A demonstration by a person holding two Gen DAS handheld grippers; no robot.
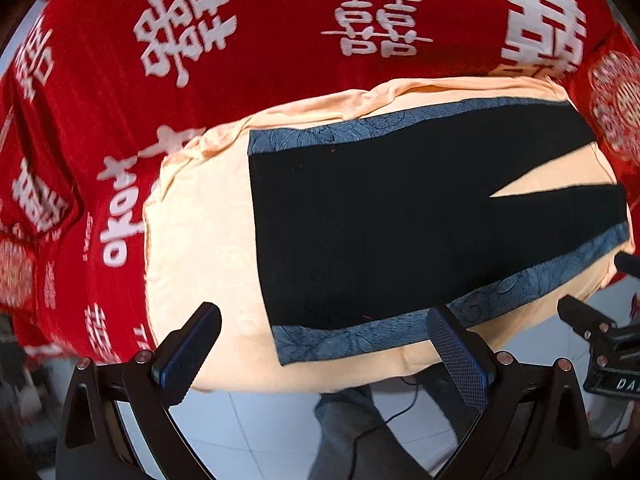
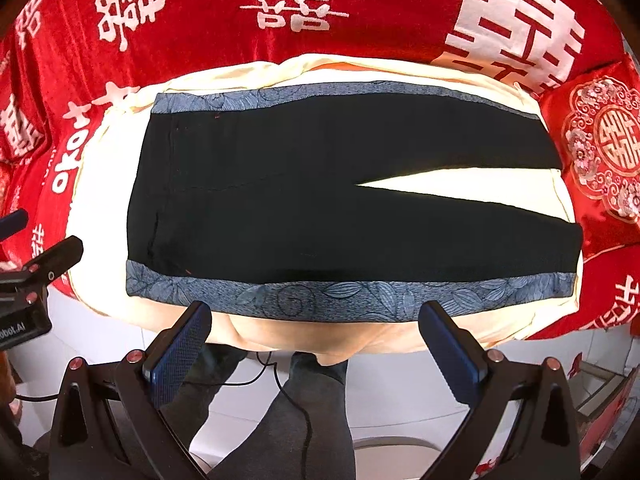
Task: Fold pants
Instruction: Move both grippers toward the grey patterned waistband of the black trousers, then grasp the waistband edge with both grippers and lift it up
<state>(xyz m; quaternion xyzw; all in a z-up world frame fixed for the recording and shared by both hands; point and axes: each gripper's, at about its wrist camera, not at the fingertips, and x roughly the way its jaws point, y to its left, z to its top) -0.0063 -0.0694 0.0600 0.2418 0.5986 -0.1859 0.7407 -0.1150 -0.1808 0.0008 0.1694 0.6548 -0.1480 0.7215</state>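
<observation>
Your black pants with blue leaf-patterned side stripes (image 2: 352, 200) lie flat and unfolded on the cream cloth (image 2: 100, 280) over the red bedspread with white double-happiness characters (image 2: 360, 8), so no fold is made yet. Both your left tool (image 1: 320, 344) and right tool (image 2: 316, 340) hover spread wide, empty, near the closest stripe. The left tool's body reads "obot.AI".

White double-happiness characters "囍" cover the red blanket (image 2: 360, 40). The left tongs' body (image 2: 20, 328) reads "obot.AI"; the right tongs' body (image 1: 616, 380) shows "DA".
</observation>
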